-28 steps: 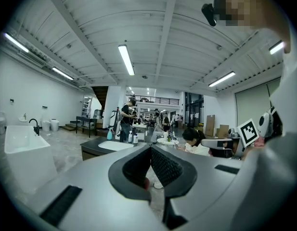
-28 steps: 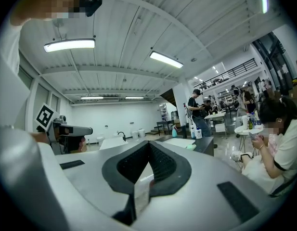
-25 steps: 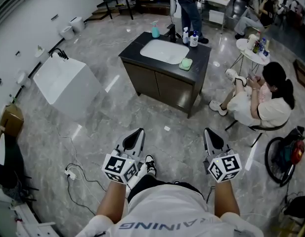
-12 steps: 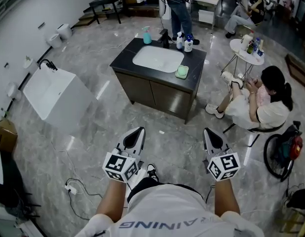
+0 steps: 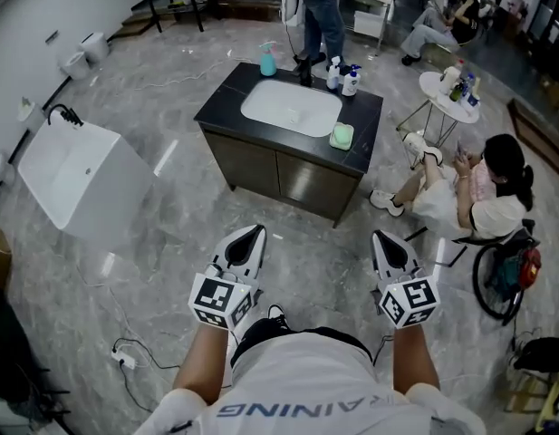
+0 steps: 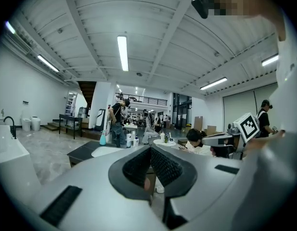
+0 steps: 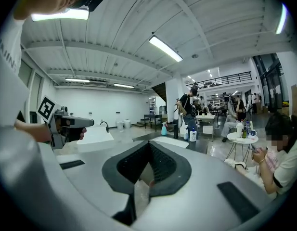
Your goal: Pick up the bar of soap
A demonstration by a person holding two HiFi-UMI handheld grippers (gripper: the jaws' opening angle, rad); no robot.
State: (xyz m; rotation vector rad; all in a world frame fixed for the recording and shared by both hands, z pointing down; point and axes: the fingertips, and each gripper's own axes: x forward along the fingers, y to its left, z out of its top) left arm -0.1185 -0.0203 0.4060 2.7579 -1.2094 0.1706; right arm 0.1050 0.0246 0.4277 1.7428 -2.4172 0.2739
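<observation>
Though closed, two grippers (image 5: 251,235) (image 5: 383,241), one soap bar (image 5: 342,136).

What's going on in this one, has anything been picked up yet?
Nothing has been picked up yet. A person stands on the floor some way back from a dark counter with a sink, holding the left tongs and right tongs out in front. Both are shut and empty. The green bar of soap lies on the counter's right side beside the sink, untouched and far out of reach. Another person sits to the counter's right.
</observation>
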